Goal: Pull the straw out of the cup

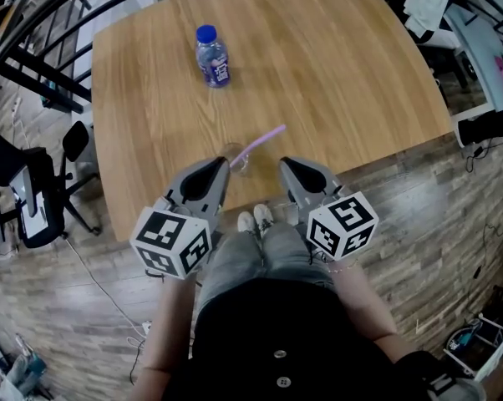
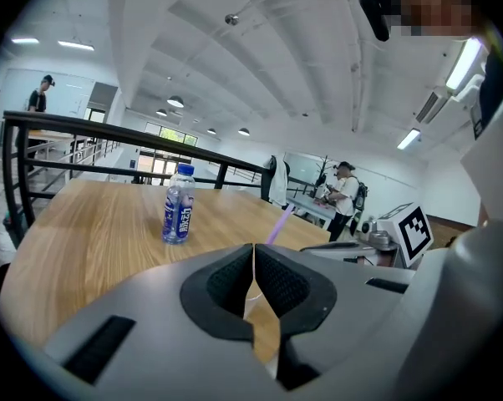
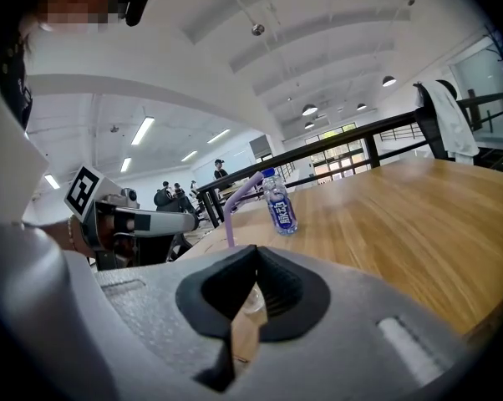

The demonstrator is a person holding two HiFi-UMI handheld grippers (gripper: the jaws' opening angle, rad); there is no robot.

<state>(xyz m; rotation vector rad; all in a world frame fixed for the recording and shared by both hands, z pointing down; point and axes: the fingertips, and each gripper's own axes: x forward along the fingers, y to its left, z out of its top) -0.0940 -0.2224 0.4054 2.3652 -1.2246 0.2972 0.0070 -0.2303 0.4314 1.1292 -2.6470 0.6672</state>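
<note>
The cup (image 1: 235, 159) with the purple straw (image 1: 265, 139) in it stands near the table (image 1: 335, 73) edge, between both grippers. The left gripper (image 1: 222, 164) and the right gripper (image 1: 286, 165) are closed tight and hold nothing.

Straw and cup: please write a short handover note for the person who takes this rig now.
Grippers: left gripper shut and empty, left of the cup; right gripper shut and empty, right of it.
Things: the clear cup stands near the table's front edge, the purple straw in it, leaning right. A bottle stands farther back.
Done: nothing; the straw is untouched.
Left: open one gripper, grasp the straw, pull it out.
</note>
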